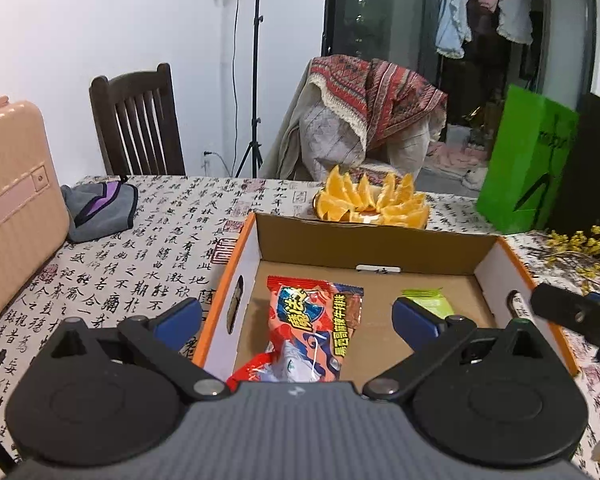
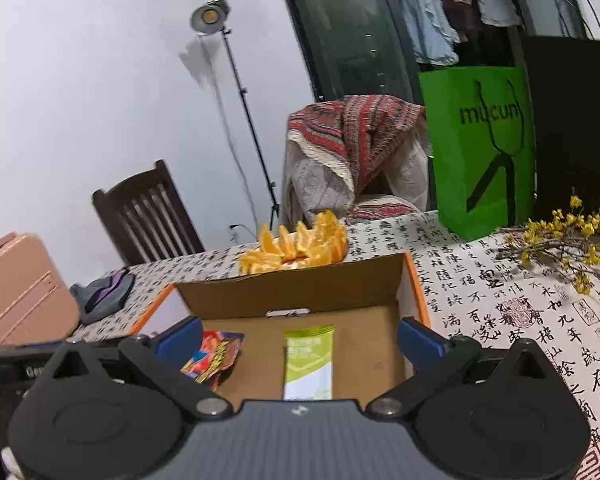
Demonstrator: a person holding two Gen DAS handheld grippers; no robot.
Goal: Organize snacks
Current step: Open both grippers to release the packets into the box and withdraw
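Note:
An open cardboard box (image 1: pixel 364 240) with orange edges sits on the table; it also shows in the right wrist view (image 2: pixel 300 284). A red snack packet (image 1: pixel 312 320) lies flat on its floor at the left, also seen in the right wrist view (image 2: pixel 214 354). A green-and-white snack packet (image 2: pixel 308 360) lies to its right, partly hidden in the left wrist view (image 1: pixel 430 300). My left gripper (image 1: pixel 298 320) is open and empty above the red packet. My right gripper (image 2: pixel 300 338) is open and empty above the green packet.
A plate of orange wedges (image 1: pixel 374 202) stands just behind the box. A green paper bag (image 2: pixel 480 148) and yellow flower twigs (image 2: pixel 560 240) are at the right. A pink suitcase (image 1: pixel 16 208) and a grey pouch (image 1: pixel 100 208) are at the left. Chairs stand behind the table.

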